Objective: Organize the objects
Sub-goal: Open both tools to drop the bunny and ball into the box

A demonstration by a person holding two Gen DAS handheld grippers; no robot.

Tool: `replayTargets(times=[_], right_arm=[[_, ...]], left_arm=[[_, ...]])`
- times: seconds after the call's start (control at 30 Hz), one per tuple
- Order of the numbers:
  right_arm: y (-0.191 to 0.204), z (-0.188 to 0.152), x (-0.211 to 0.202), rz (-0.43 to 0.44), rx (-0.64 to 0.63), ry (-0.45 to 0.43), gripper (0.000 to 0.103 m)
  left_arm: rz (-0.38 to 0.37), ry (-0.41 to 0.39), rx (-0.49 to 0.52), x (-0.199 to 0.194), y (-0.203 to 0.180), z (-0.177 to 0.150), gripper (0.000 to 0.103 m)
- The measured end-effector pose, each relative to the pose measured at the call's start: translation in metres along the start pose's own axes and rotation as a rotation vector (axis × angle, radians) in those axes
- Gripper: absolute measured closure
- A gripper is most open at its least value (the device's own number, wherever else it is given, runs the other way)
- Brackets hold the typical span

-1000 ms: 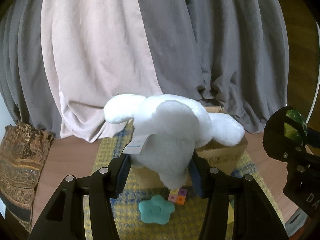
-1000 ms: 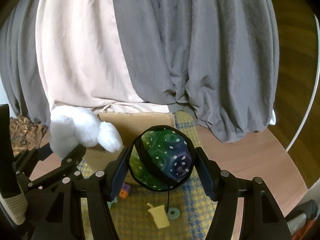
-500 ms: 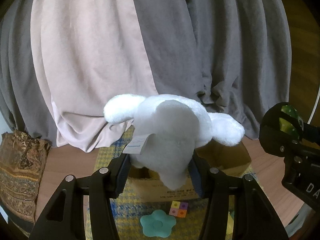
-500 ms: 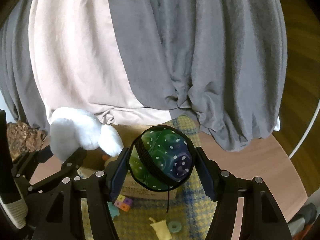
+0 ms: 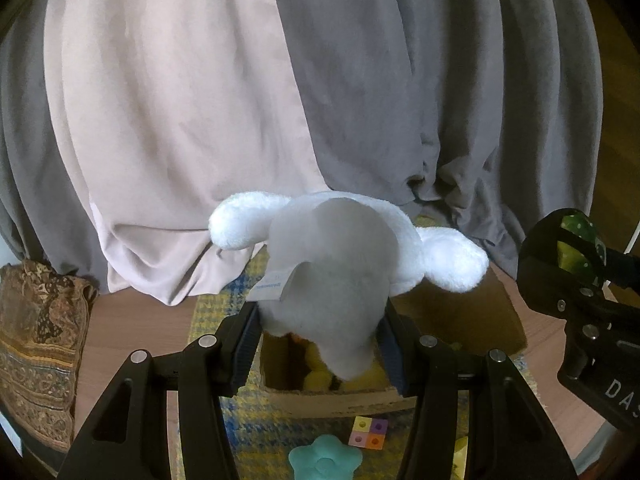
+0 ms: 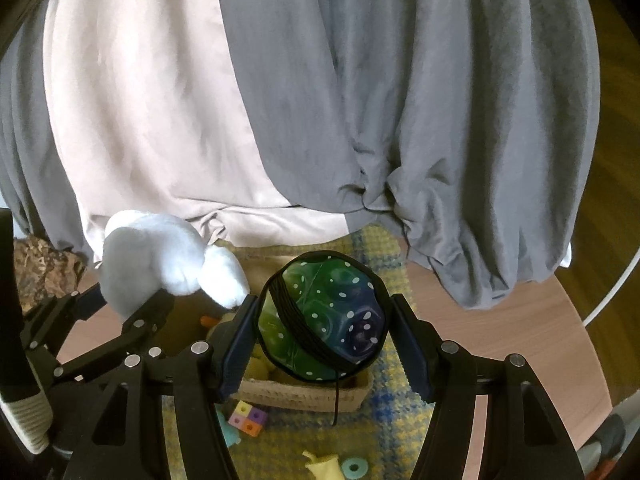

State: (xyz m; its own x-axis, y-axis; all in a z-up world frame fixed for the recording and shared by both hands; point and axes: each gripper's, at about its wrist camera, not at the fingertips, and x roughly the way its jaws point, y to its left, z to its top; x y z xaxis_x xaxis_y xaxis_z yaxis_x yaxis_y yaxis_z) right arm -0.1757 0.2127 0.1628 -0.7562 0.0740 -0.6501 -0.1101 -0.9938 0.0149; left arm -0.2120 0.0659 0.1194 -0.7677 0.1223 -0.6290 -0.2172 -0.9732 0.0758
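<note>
My left gripper (image 5: 320, 344) is shut on a white plush toy (image 5: 340, 276) and holds it above the open cardboard box (image 5: 348, 402). The plush also shows at the left of the right wrist view (image 6: 156, 256). My right gripper (image 6: 324, 340) is shut on a green and blue spotted ball (image 6: 328, 316) with a black cord, held above the same box (image 6: 304, 396). Yellow toys (image 5: 318, 376) lie inside the box.
The box stands on a yellow checked mat (image 6: 384, 412) on a wooden table (image 6: 500, 332). A teal flower piece (image 5: 325, 458), a coloured block (image 5: 369, 432), a pale yellow toy (image 6: 324, 466) and a teal ring (image 6: 354, 468) lie on the mat. Curtains (image 5: 240, 100) hang behind.
Both grippers have moved forward and up over the box, so its inside shows now. Both grips are unchanged.
</note>
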Motion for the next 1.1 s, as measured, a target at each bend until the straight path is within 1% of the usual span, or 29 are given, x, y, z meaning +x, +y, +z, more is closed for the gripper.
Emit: replayTargets(times=[0.33,0.5,0.53,0.57,0.6,0.63,0.7,0.8,0.97,1.1], right_arm=[[0.002,0.01,0.026,0.012,-0.005,0.052,0.039],[0.0,0.012,0.039,0.037,0.004,0.075,0.037],[0.0,0.012,0.041,0.042,0.006,0.078,0.029],[-0.001,0.012,0.041,0.043,0.007,0.077,0.014],[-0.001,0.012,0.04,0.041,0.008,0.07,0.01],[-0.002,0.012,0.038,0.035,0.01,0.055,0.007],[-0.002,0.013,0.033,0.014,0.01,0.037,0.006],[-0.003,0.014,0.028,0.0,0.011,0.029,0.005],[-0.003,0.011,0.02,-0.005,0.02,0.033,0.002],[-0.005,0.006,0.014,-0.006,0.03,0.026,0.001]], left_arm=[[-0.014,0.058,-0.003,0.026,0.001,0.003,0.05],[-0.027,0.082,-0.002,0.036,-0.002,0.003,0.048],[-0.031,0.084,0.0,0.036,-0.003,0.002,0.047],[-0.032,0.084,0.003,0.036,-0.003,0.002,0.045],[-0.024,0.08,0.01,0.035,-0.005,0.001,0.038],[-0.016,0.077,0.014,0.034,-0.005,0.001,0.028],[0.014,0.052,0.021,0.03,-0.005,0.001,0.018],[0.037,0.049,0.012,0.029,-0.002,0.0,0.01],[0.042,0.048,-0.008,0.023,0.003,-0.001,0.006],[0.048,0.029,-0.009,0.014,0.003,-0.005,0.002]])
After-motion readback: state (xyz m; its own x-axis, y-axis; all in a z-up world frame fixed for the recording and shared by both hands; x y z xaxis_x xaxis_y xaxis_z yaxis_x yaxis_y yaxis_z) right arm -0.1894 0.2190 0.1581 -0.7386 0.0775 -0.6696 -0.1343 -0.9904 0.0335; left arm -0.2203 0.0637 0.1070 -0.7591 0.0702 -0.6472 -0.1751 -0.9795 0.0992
